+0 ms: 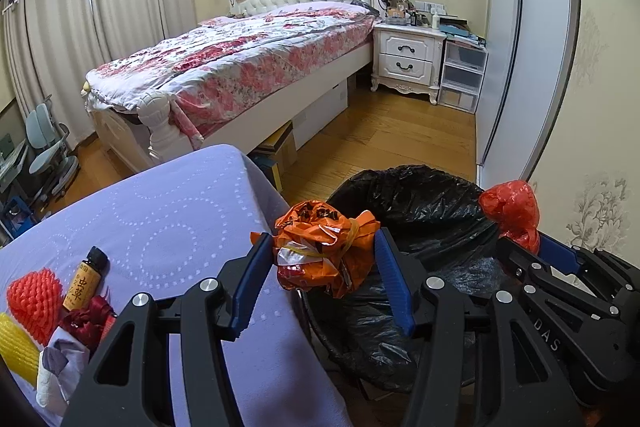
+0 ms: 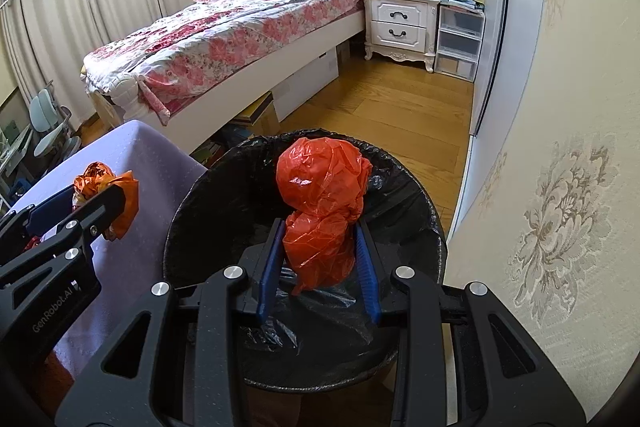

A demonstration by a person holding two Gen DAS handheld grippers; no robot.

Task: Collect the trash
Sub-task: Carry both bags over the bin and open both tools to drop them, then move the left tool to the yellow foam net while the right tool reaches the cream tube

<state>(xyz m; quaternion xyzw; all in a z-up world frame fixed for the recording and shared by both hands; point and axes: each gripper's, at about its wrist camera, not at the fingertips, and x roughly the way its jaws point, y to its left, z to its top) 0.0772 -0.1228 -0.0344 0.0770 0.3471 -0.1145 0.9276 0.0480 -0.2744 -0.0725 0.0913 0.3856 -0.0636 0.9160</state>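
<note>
Bedroom scene. Lavender-covered table (image 1: pixel 168 227) at left, its right edge running just beside the trash bin (image 2: pixel 400 195), which is lined with a black bag and stands on the wood floor (image 1: pixel 384 135). Papered wall (image 2: pixel 560 227) close on the bin's right side; wardrobe door (image 1: pixel 504 47) farther back. Open floor runs beyond the bin toward the bed (image 1: pixel 240 59) and nightstand (image 1: pixel 408 55).

Left gripper (image 1: pixel 326 259): blue pads set fairly wide apart, clamped on a crumpled orange wrapper bundle (image 1: pixel 324 247). The bundle fills the gap between the pads, touching both, and sits over the table's right edge at the near-left rim of the bin. In the right wrist view the same bundle (image 2: pixel 120 195) shows over the table edge, left of the bin.

Right gripper (image 2: pixel 320 259): pads narrower, squeezed on the lower part of a red plastic bag (image 2: pixel 324 203); the balled top bulges out above the fingertips. Bag hangs directly over the bin's open mouth, inside the rim line. In the left view the red bag (image 1: pixel 512 211) is at the bin's right rim.

More trash on the table at near left: orange foam net (image 1: pixel 34 299), yellow foam net (image 1: pixel 16 347), small brown bottle (image 1: pixel 86 279), dark red wrapper (image 1: pixel 86 323), white tissue (image 1: pixel 56 379), all well apart from both grippers.
</note>
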